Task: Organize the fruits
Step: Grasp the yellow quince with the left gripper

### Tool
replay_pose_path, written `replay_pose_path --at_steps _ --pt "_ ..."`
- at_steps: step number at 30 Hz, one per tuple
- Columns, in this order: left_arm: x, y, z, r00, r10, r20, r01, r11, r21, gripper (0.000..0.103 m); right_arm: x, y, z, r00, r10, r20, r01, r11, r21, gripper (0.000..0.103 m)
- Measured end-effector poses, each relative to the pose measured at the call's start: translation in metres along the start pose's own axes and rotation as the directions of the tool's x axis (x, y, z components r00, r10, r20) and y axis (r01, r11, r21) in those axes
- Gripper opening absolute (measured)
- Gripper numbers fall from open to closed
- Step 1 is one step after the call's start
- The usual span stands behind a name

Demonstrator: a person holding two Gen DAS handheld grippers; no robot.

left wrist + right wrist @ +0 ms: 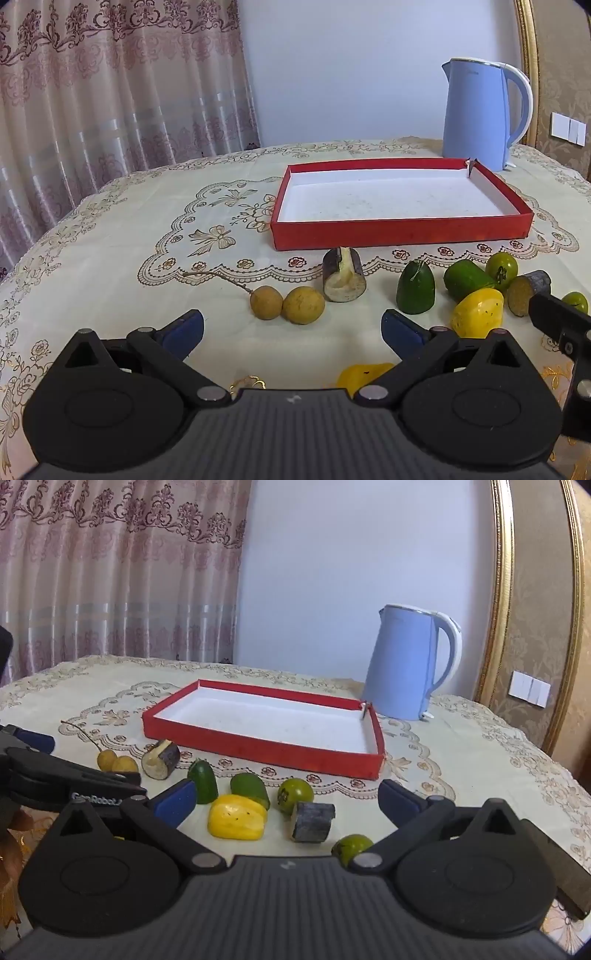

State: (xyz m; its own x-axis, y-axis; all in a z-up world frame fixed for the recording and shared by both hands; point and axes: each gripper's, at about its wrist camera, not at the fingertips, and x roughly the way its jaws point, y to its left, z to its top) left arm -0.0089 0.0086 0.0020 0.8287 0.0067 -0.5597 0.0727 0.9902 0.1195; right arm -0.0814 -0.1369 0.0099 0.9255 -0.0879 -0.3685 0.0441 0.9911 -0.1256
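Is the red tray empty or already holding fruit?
Empty. The red tray shows only its bare white floor in both views; every fruit piece lies on the tablecloth in front of it.

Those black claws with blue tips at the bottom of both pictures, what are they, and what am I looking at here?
They are two hand-held grippers, one in each of a person's hands, each with a camera looking along its two fingers. One picture comes from the left gripper, the other from the right gripper. Both stand wide open and hold nothing.

On the tablecloth lies an empty red tray with a blue kettle behind it. In front of the tray sit two brown round fruits on a twig, an eggplant piece, two green pieces, a yellow fruit, small green tomatoes and a second eggplant piece. Nothing is in the tray yet.
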Motion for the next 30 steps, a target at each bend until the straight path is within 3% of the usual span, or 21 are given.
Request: replay_pose_path --at_steps 9,14,21,24,30 --pt "-0.007 0.032 -0.015 0.996 -0.088 -0.009 0.088 0.996 -0.024 0.103 0.001 -0.008 -0.007 0.998 0.037 -0.041 -0.035 0.999 0.038 0.103" --pt "-0.014 0.039 -0.022 0.993 -0.117 0.030 0.117 0.993 0.002 0.103 0.005 -0.007 -0.011 0.996 0.072 -0.059 -0.070 0.997 0.038 0.103" --pt "-0.023 0.030 -0.025 0.970 -0.241 0.028 0.240 0.970 0.033 0.102 -0.002 -0.007 -0.014 1.000 0.001 -0.014 -0.001 1.000 -0.022 0.103" --pt "-0.024 0.015 -0.027 0.970 -0.239 0.035 0.236 0.969 0.074 0.102 0.000 -0.012 -0.016 1.000 0.003 -0.027 -0.003 1.000 -0.007 0.103" --pt "-0.011 -0.006 -0.027 0.965 -0.260 -0.028 0.261 0.959 0.109 0.075 0.000 -0.019 -0.020 0.999 -0.014 -0.033 0.014 1.000 -0.002 0.103"
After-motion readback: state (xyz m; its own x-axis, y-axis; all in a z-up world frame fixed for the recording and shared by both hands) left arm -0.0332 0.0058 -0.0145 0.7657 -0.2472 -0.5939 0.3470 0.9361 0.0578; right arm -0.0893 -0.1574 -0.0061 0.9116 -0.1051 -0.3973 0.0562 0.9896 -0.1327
